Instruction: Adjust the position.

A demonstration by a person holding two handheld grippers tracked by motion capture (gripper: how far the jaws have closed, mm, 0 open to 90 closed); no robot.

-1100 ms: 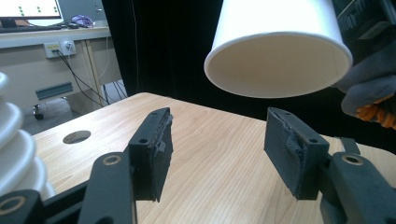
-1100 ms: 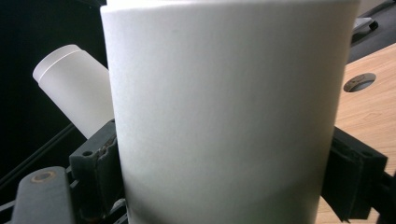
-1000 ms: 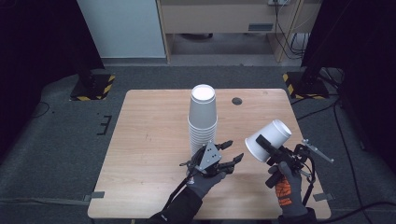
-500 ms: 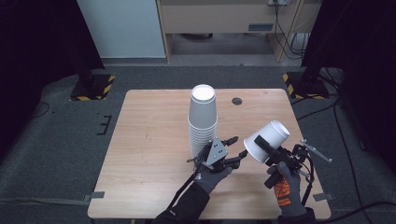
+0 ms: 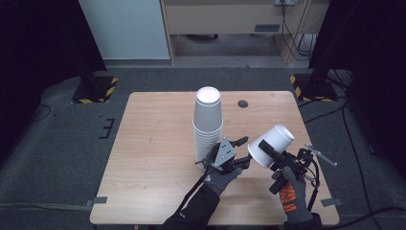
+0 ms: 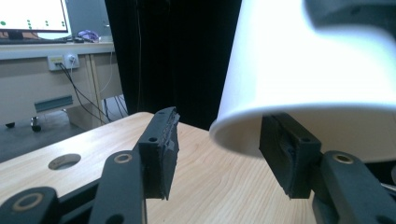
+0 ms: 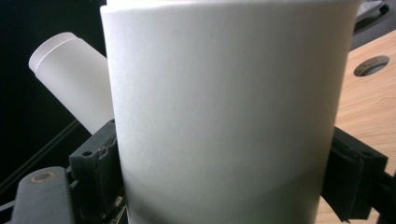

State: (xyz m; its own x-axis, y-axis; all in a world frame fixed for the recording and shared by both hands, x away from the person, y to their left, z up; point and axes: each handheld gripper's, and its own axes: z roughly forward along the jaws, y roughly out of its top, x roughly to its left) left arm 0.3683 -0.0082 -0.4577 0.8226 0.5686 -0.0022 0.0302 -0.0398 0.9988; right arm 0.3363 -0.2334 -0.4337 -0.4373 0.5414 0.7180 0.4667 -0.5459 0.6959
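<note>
One tall cup stack [image 5: 208,125] stands just behind left claw [image 5: 244,149].

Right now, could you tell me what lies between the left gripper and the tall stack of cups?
Nothing but a short bare strip of table, seen in the high view: the left gripper sits just right of the cup stack, pointing toward the single cup.

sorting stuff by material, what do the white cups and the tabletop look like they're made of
The held cup looks like matte white paper or thin foam: opaque, no gloss, with a rolled rim. Which of the two, the look leaves open. The cup stack matches it. The table looks like light wood or wood-look laminate, with visible grain and a smooth, faintly satin finish.
</note>
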